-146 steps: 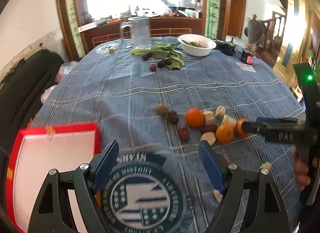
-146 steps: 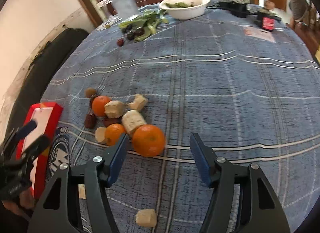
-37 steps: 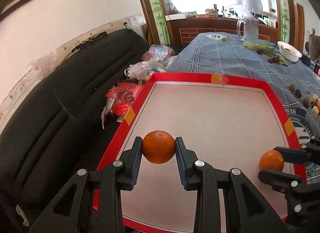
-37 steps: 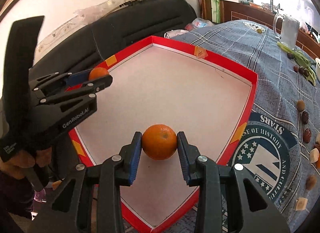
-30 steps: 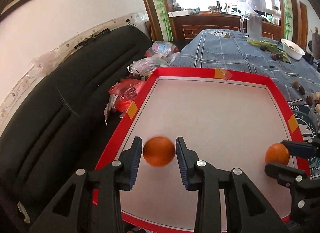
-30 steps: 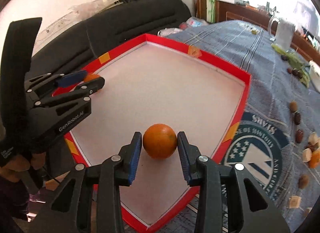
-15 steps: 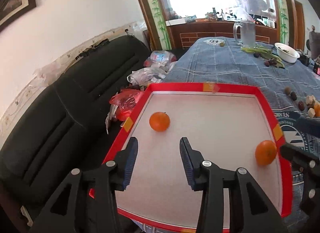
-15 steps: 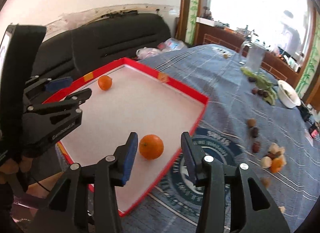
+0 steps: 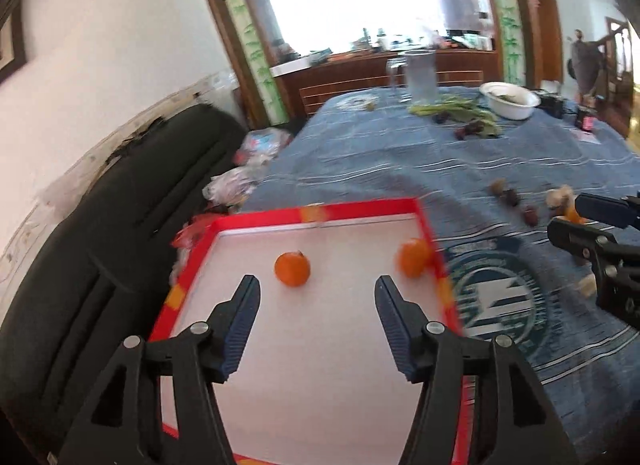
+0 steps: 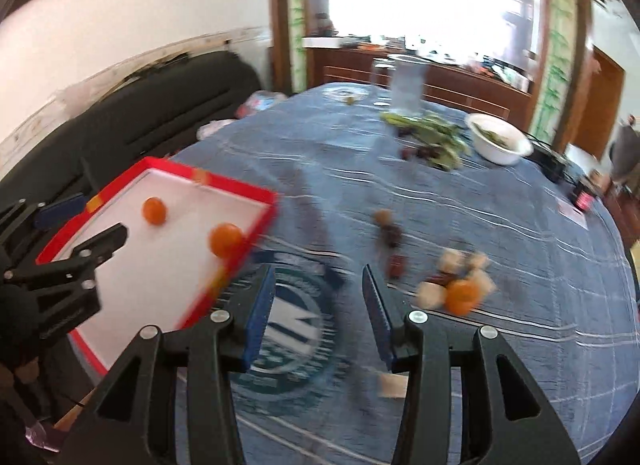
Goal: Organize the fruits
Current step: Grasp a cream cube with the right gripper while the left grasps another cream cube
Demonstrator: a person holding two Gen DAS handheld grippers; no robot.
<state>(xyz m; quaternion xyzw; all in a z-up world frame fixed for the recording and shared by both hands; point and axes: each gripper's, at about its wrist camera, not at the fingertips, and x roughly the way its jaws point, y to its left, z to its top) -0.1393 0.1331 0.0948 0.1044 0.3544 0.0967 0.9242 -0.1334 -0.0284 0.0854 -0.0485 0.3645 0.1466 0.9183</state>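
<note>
The left gripper (image 9: 316,297) hangs with its jaws spread wide and empty above the red-rimmed white tray (image 9: 352,212). Two round orange tangerines lie in that tray: one (image 9: 292,269) just ahead of the jaws, the other (image 9: 412,257) against the right rim. The right gripper (image 10: 318,301), jaws likewise parted and holding nothing, hovers over the round blue-and-white printed emblem (image 10: 288,321) on the blue plaid cloth of the worktop (image 10: 460,201). To its right a third tangerine (image 10: 462,296) sits among pale beige chunks (image 10: 464,263) and dark reddish fruits (image 10: 394,247), too blurred to count. Open cloth stretches beyond to a white bowl (image 10: 500,140), green leaves (image 10: 432,133) and a clear glass jug (image 10: 406,89). The tray overhangs the worktop edge beside a black sofa (image 9: 100,265).
</note>
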